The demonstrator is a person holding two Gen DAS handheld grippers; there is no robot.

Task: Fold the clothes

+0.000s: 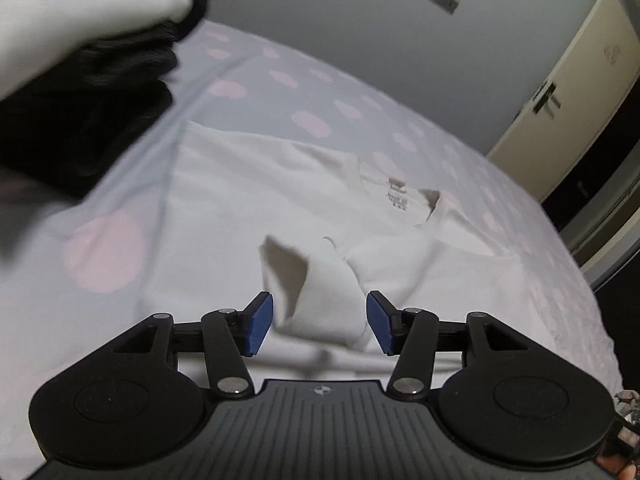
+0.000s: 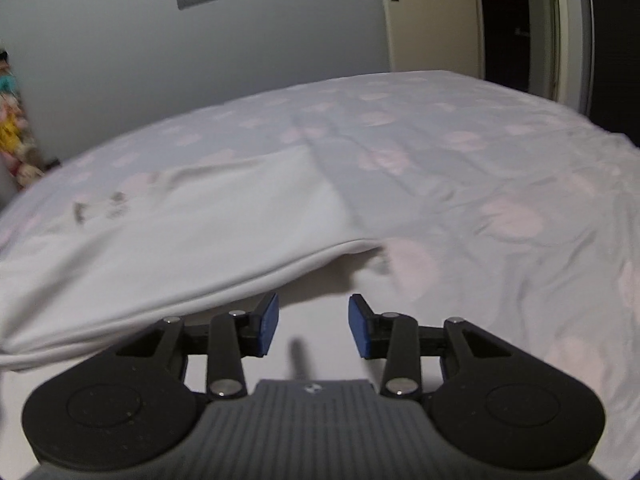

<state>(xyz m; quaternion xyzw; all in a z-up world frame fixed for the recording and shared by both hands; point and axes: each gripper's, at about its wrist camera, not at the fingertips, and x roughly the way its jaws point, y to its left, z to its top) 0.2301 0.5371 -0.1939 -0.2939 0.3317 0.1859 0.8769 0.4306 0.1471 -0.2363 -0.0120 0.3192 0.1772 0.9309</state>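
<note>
Left wrist: my left gripper gapes, a sleeve loose between its pads; the white shirt lies on the spotted bed; right wrist: my right gripper is parted and empty beside the shirt's hem.

wall: plain grey | door: cream, dark lever handle | bed sheet: pale, pink blotches
</note>
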